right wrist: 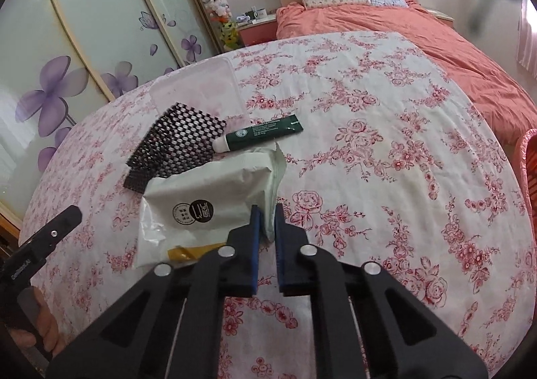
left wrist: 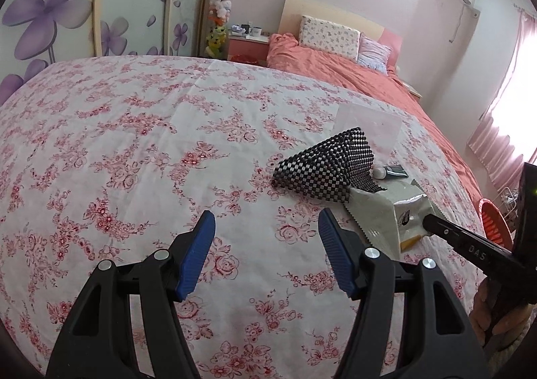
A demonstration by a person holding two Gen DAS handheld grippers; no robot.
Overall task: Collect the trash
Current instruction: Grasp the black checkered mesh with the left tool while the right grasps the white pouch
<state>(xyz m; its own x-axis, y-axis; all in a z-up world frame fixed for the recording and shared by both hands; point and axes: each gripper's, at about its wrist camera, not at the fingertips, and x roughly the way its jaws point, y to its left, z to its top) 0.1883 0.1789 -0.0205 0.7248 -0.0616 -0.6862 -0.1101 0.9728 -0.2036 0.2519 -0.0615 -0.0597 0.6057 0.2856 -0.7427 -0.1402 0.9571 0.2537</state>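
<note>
The work surface is a table covered with a floral cloth (right wrist: 386, 151), white with red roses. Four items lie grouped on it.

1. White wrapper (right wrist: 208, 208): a crumpled packet with round black printed marks and a yellow patch at its near edge. It lies directly ahead of the right gripper (right wrist: 265, 211).
2. Black mesh mat (right wrist: 178, 147): folded, touching the far left side of the wrapper.
3. Green tube (right wrist: 265, 134): white cap pointing left, lying just beyond the wrapper and just beside the mat.
4. Clear plastic lid (right wrist: 201, 87): behind the mat, partly covered by it.

Right gripper state: clenched. The blue pads stand nearly together, and the right-hand flap of the white wrapper sits pinched between their tips. In the left wrist view the same gripper (left wrist: 426, 223) enters from the right, its tip pressed into the wrapper (left wrist: 386, 214).

Left gripper (left wrist: 266, 221) state: released. Its blue pads stand well apart with only bare cloth (left wrist: 134, 144) between them. The wrapper lies just to the right of its right finger; the mesh mat (left wrist: 325, 167) lies ahead and to the right.

A red basket (left wrist: 496, 224) shows at the right edge, past the table. A bed with an orange cover (right wrist: 419, 30) stands behind the table.
</note>
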